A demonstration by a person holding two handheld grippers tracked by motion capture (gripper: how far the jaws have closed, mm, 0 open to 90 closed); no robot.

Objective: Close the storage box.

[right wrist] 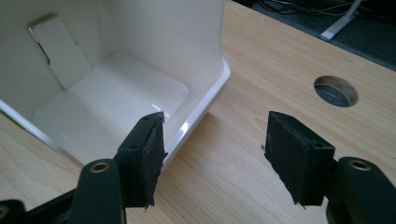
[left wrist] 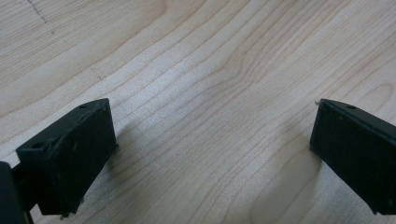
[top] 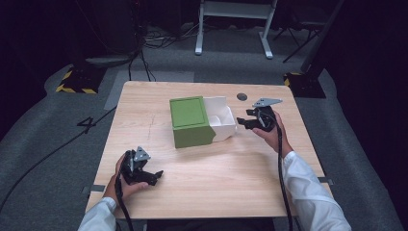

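Wooden table [top: 202, 178] carried a green box [top: 190, 121], its white tray [top: 222, 118] slid out. I held my right gripper [top: 244, 119] spread beside that tray, my left gripper [top: 153, 177] spread well short of the box.

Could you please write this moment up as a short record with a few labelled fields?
surface: wooden table
box: green box, its white inner tray slid partway out to the right
left gripper: open, low over bare wood near the front edge
right gripper: open, beside the tray's open end
table hole: behind the tray
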